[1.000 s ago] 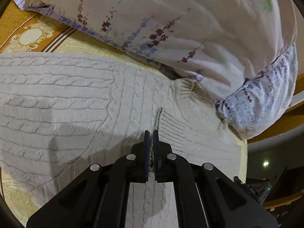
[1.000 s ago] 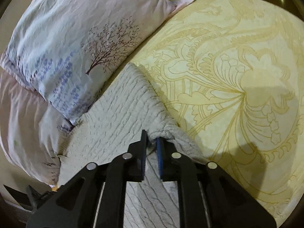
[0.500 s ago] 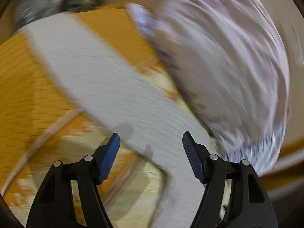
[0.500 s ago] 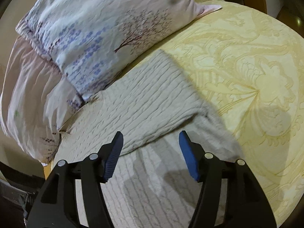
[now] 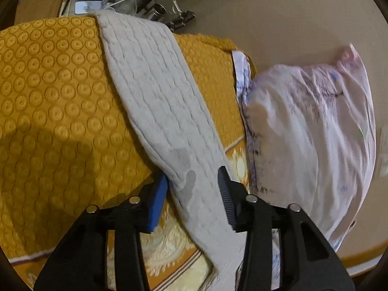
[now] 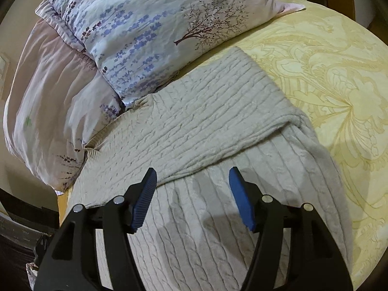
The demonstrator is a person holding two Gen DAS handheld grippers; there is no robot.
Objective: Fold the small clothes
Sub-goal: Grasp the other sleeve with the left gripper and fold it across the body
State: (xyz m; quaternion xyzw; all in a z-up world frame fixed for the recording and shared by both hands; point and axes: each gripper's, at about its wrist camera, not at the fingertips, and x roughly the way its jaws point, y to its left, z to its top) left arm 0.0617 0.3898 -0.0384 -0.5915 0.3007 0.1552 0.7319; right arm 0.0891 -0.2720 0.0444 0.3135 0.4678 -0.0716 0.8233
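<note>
Cream cable-knit sweater [image 6: 218, 126] lay flat on the bed, one sleeve folded across its chest towards the left, neckline at the far left, its other sleeve [image 5: 157, 92] stretched out straight, away from the body

Left hand-held gripper [image 5: 192, 189] and right hand-held gripper [image 6: 192, 194] both have fingers spread wide, gripping nothing

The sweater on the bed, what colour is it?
Pale cream sweater, cable-knit; clearest in the right wrist view.
</note>
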